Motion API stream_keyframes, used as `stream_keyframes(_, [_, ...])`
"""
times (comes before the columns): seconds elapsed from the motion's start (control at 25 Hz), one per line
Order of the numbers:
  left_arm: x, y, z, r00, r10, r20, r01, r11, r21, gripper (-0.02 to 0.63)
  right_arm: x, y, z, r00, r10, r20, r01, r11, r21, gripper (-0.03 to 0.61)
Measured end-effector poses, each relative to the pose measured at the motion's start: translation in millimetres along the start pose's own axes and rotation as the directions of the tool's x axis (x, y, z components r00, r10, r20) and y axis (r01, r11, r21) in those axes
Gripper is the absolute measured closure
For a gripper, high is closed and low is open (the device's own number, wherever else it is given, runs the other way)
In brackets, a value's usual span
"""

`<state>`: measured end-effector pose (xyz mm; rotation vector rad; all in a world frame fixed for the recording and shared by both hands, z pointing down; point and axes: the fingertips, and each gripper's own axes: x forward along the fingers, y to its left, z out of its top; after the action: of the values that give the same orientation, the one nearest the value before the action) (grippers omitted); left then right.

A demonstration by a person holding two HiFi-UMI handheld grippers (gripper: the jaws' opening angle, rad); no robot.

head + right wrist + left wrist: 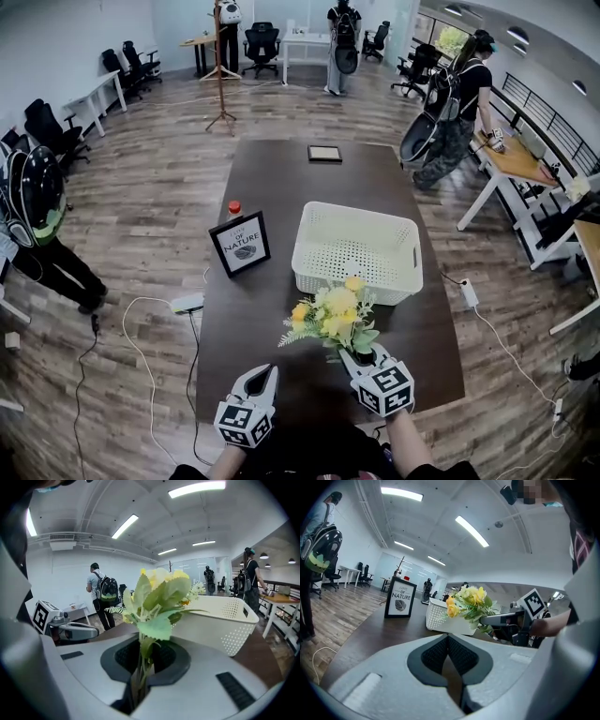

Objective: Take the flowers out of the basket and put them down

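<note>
Near basket (311, 264), R gripper (355, 355) clamps flowers (333, 314)

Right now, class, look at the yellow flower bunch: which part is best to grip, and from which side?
The bundled stems below the leaves, from the near side, as the right claw does: they form one narrow shaft, while the yellow flower bunch spreads wide above.

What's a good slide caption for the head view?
Right gripper holds yellow flowers clear of the white basket behind them.
</note>
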<state>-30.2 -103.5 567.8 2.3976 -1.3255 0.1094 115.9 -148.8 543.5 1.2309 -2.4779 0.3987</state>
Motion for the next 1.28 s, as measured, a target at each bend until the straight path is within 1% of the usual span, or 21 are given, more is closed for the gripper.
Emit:
stream_keyframes(0.24, [-1.2, -3.2, 1.3, 1.0, -0.009, 0.002, 0.009, 1.0, 0.007, 0.606, 1.8, 10.9, -18.5, 1.0, 0.011, -0.02, -0.01, 0.999, 0.038, 0.545])
stream_keyframes(0.56, [-1.6, -9.0, -0.3, 1.0, -0.027, -0.012, 0.027, 0.999, 0.025, 0.604, 7.7, 21.2, -42.5, 0.998, 0.026, -0.065, -0.022, 0.998, 0.058, 0.545])
stream_keyframes(1.0, [-1.0, -11.6, -3.6, 0.999, -0.033, -0.035, 0.034, 0.999, 0.035, 0.605, 16.0, 29.9, -79.1, 0.988, 0.033, -0.152, -0.021, 0.996, 0.084, 0.545])
stream_keyframes(1.28, [-3.5, -11.3, -4.4, 0.999, -0.03, -0.044, 0.031, 0.999, 0.038, 0.606, 26.6, 34.6, -97.3, 0.981, 0.044, -0.187, -0.019, 0.991, 0.136, 0.543])
